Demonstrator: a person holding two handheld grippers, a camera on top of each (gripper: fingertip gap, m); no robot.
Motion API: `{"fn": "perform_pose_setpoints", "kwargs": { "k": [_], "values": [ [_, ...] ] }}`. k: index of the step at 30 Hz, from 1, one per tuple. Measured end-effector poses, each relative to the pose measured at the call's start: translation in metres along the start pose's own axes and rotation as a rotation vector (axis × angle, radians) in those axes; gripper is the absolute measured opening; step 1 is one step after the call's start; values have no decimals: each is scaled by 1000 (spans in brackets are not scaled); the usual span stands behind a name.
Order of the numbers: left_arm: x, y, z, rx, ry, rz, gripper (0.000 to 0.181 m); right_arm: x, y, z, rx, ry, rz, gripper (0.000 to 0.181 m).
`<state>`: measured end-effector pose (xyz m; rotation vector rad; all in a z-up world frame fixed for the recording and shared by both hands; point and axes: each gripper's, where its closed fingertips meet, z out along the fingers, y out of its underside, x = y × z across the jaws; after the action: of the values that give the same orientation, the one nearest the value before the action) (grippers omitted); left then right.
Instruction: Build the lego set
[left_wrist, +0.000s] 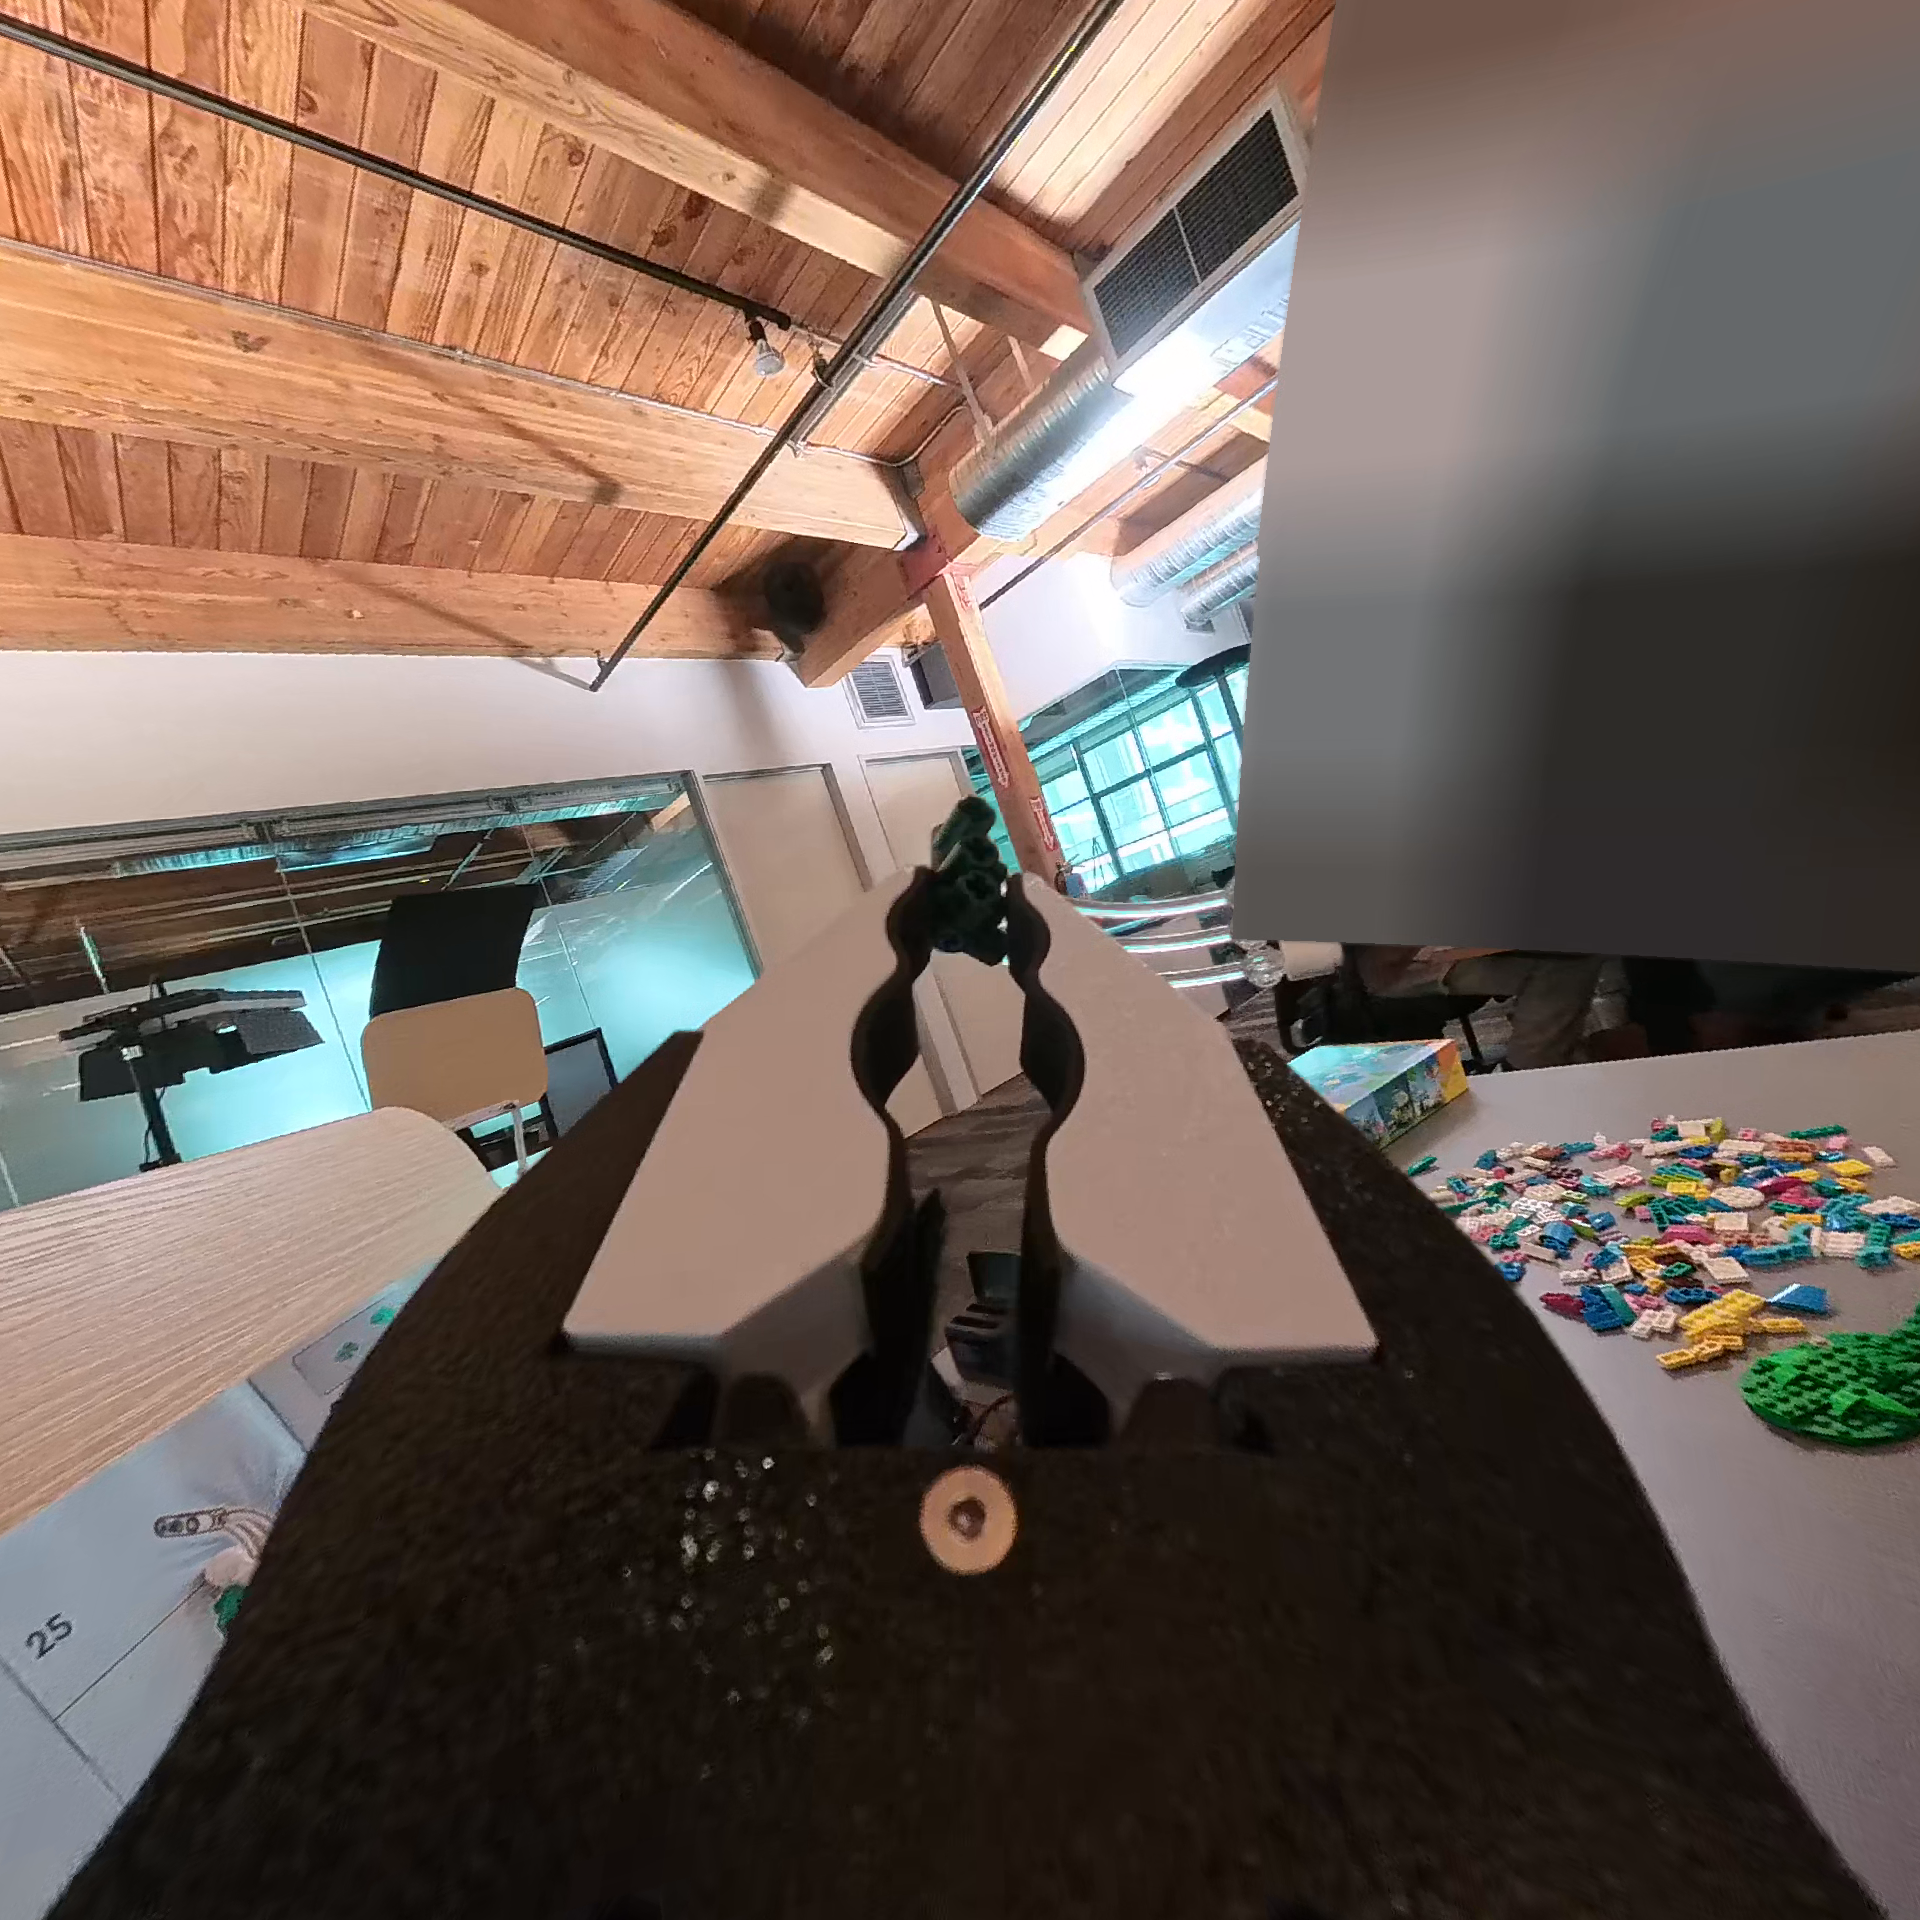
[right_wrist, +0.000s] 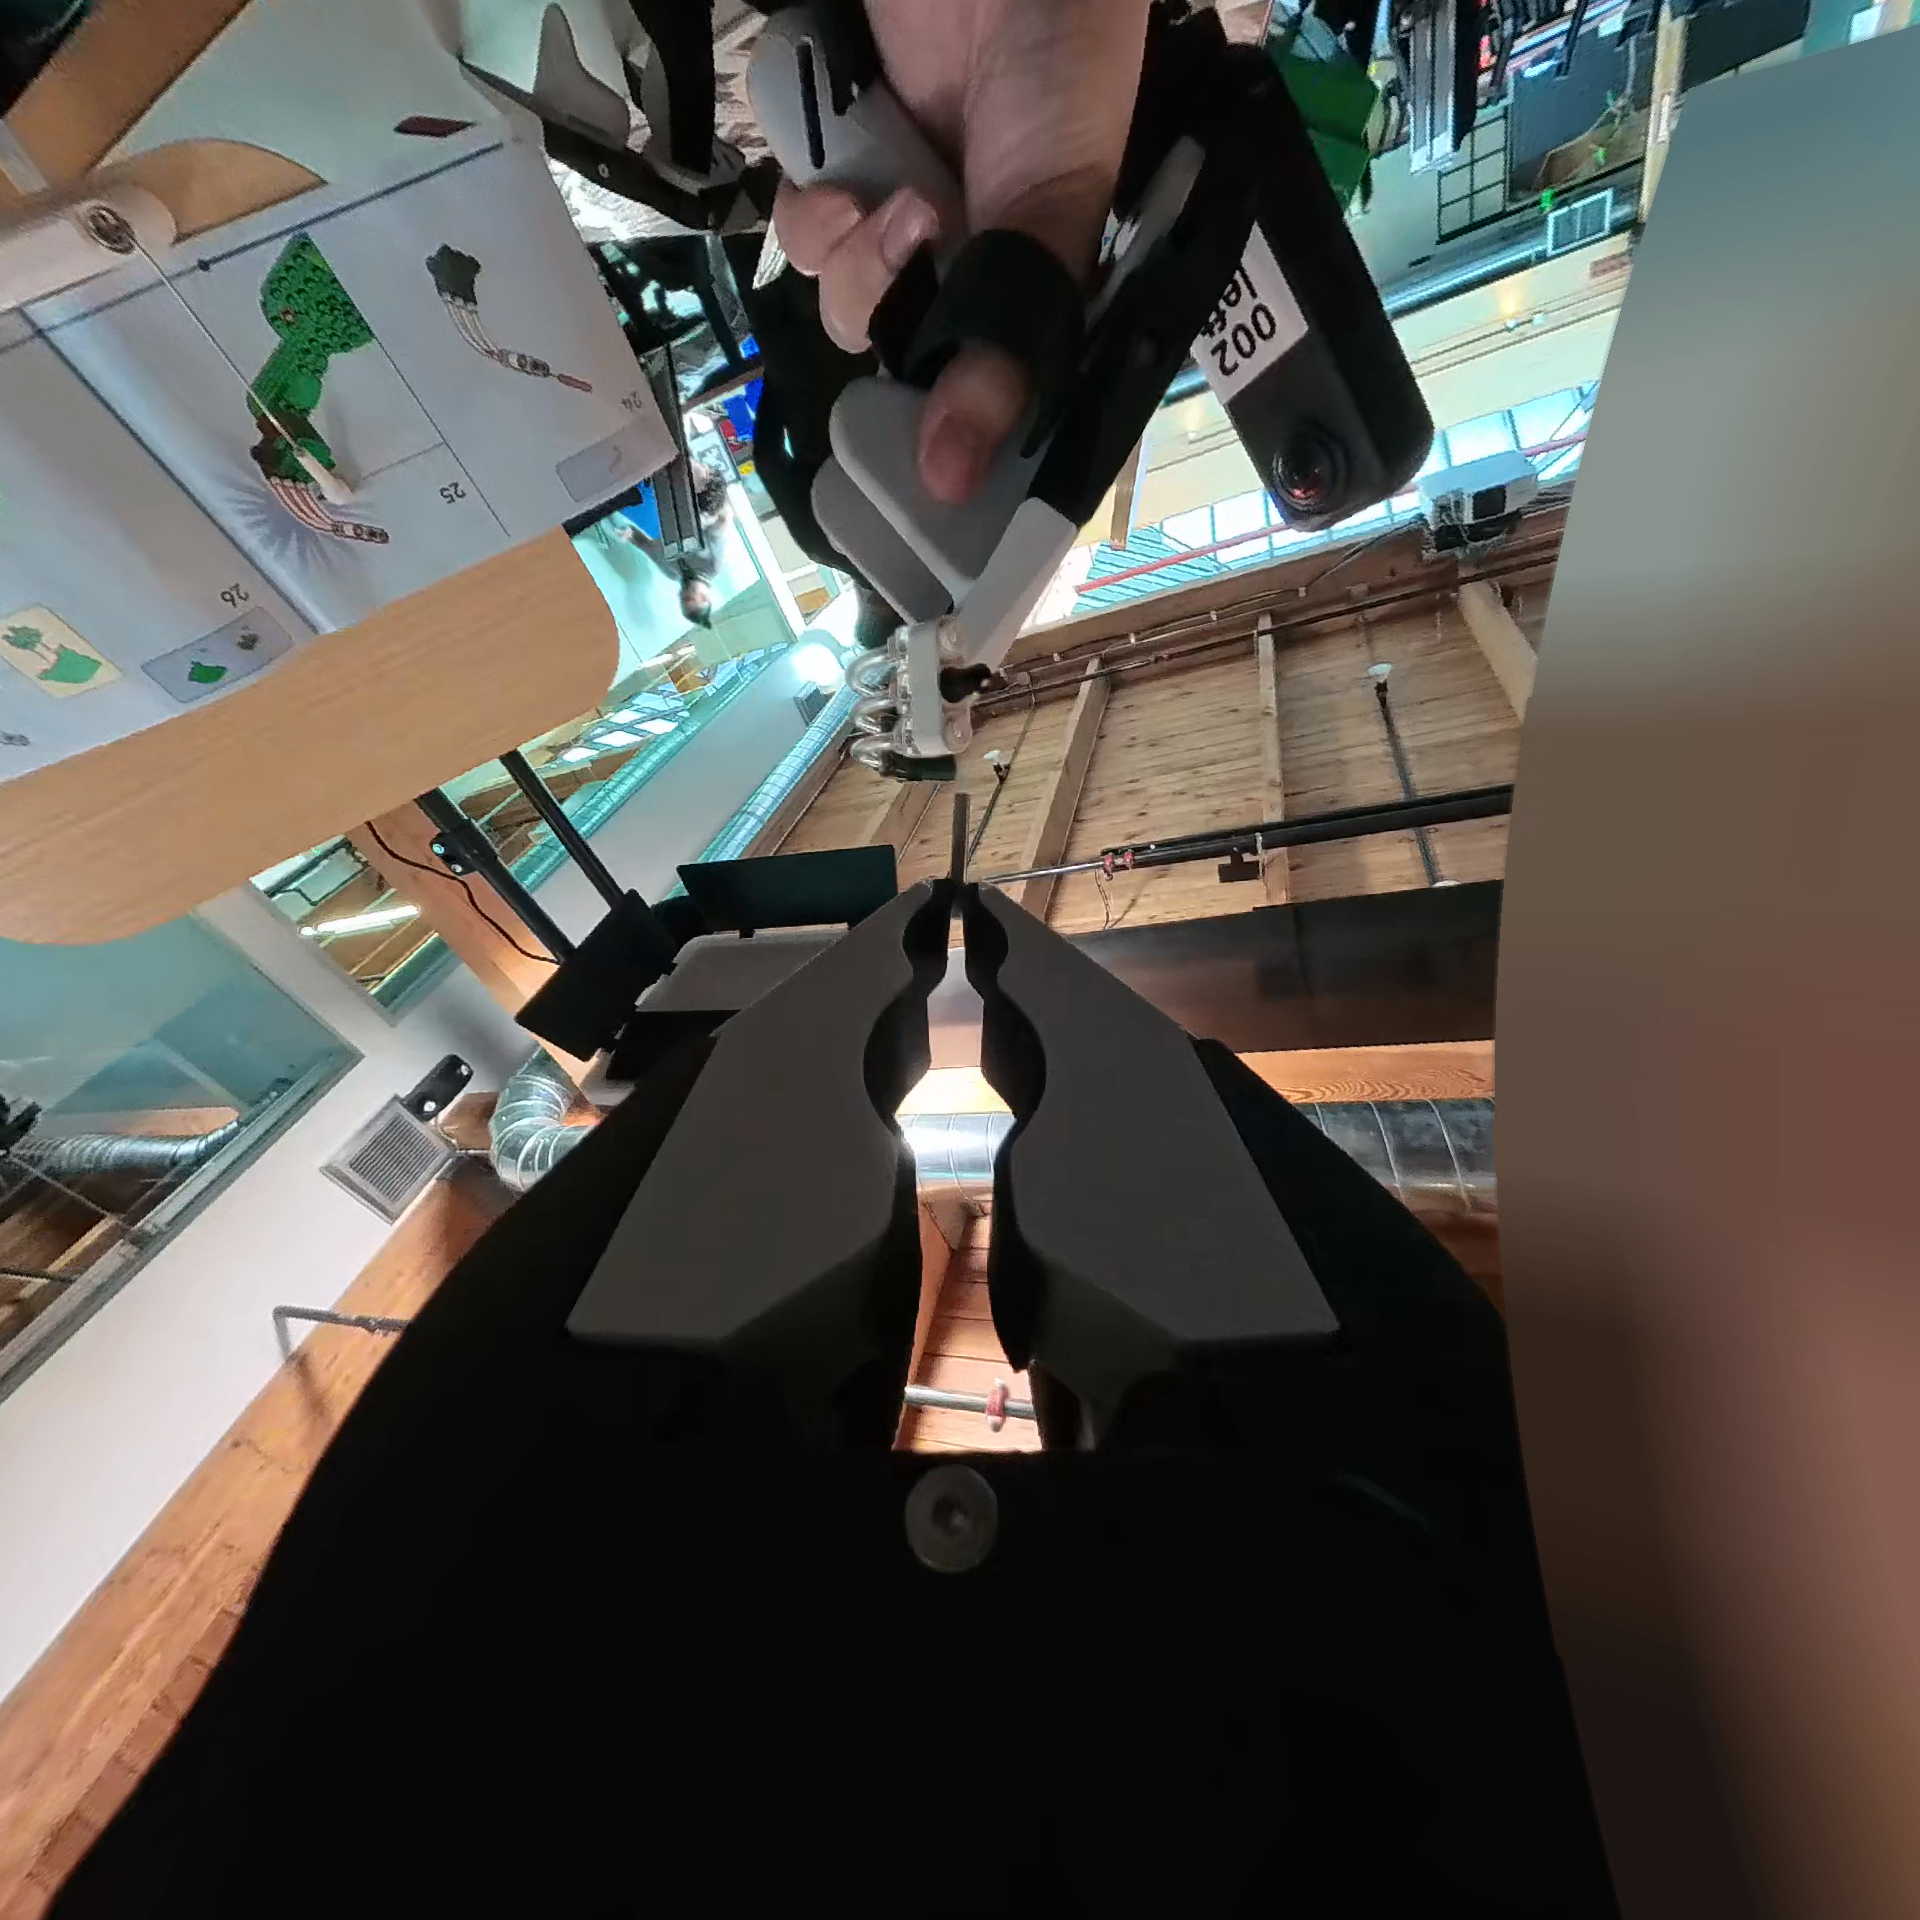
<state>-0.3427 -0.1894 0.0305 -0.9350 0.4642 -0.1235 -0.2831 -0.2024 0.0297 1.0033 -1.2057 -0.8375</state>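
Observation:
My left gripper (left_wrist: 964, 902) is raised in the air and shut on a small dark green lego assembly (left_wrist: 966, 878) at its fingertips. In the right wrist view this same gripper shows from outside, held by a hand (right_wrist: 966, 208), with the assembly (right_wrist: 909, 707) showing white curved pieces and a dark green end. My right gripper (right_wrist: 953, 902) is shut on a thin dark rod (right_wrist: 958, 842) that points at the assembly from just below it, a short gap apart. A round green lego plate (left_wrist: 1839, 1387) lies on the grey table (left_wrist: 1714, 1558).
A pile of several loose coloured bricks (left_wrist: 1714, 1216) and the lego box (left_wrist: 1382, 1086) lie on the grey table. An open instruction booklet (right_wrist: 260, 416) lies on a light wooden table (left_wrist: 208, 1278). A chair (left_wrist: 457, 1049) stands behind. The grippers' ends are close to 7 centimeters from one another.

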Motion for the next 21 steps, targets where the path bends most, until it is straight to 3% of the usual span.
{"fn": "perform_pose_setpoints", "kwargs": {
  "k": [1, 21],
  "values": [
    [0, 0, 0, 0, 2, -1, 11, 0, 0, 0, 3, -3, -8, 1],
    [2, -2, 1, 9, 17, -15, 11, -7, -6, 4, 35, -50, -21, 1]
  ]
}}
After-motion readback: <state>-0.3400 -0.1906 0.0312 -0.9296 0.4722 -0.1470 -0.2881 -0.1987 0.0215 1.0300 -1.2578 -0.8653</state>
